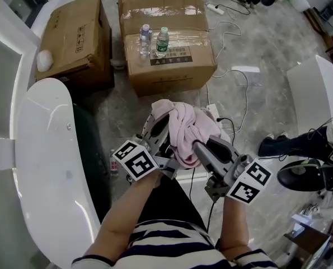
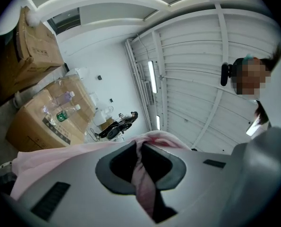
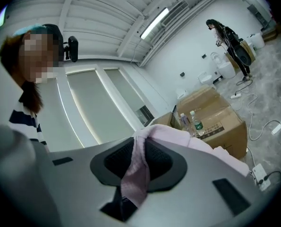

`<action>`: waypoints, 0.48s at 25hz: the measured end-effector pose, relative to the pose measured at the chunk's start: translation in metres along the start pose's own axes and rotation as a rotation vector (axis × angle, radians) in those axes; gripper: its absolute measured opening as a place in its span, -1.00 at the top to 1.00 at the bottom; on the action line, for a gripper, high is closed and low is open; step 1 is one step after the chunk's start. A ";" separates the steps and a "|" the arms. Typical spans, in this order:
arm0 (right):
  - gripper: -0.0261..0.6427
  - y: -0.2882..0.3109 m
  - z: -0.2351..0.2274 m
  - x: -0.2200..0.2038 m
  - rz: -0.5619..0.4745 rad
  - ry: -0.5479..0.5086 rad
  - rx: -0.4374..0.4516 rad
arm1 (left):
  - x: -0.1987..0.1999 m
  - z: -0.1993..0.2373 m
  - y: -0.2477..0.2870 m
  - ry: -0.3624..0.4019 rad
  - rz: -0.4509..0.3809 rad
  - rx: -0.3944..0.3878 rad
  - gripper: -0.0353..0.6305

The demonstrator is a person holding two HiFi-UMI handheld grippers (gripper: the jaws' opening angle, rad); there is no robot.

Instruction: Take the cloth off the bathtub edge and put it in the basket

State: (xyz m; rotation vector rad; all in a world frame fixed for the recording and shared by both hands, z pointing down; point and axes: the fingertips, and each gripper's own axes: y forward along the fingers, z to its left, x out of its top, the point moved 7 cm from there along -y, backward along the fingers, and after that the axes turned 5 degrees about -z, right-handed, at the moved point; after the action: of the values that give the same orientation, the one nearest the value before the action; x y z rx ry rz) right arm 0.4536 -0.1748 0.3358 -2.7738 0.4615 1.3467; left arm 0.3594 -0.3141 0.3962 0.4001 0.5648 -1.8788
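Curving along the person's left, the glossy white bathtub (image 1: 43, 167) is showing a bare edge, so the lifting-off part of the task is looking done. Beyond it, three brown cardboard boxes (image 1: 169, 60) are sitting on the grey floor, one beside the tub and two pushed together.

The crumpled pale pink cloth (image 1: 183, 130) is hanging in the air in front of the person, bunched between the two tools and well clear of the tub. The left tool (image 2: 140, 174) is pinching a fold of pink fabric tight between its dark pads, and the right tool (image 3: 135, 167) is clamping a second, thicker fold the same way. Gripping it at two spots is probably keeping the loose ends gathered, so nothing is trailing during the carry.

Two clear plastic bottles (image 1: 145, 38) are standing upright, side by side, on the nearer box.

No basket is showing plainly in any view, so the drop is probably waiting on finding it.
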 end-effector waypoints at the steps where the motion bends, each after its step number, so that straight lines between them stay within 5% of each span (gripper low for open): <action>1: 0.65 0.002 -0.007 -0.005 0.021 0.004 -0.002 | -0.006 0.008 -0.002 -0.003 0.004 0.017 0.77; 12: 0.65 0.005 -0.082 -0.091 0.244 0.079 -0.083 | -0.074 0.088 -0.042 -0.015 0.188 0.198 0.77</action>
State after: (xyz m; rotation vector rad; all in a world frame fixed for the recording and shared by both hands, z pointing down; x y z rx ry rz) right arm 0.4622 -0.1692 0.4580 -2.9250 0.7888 1.3291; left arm 0.3462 -0.2929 0.5161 0.5495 0.3202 -1.7589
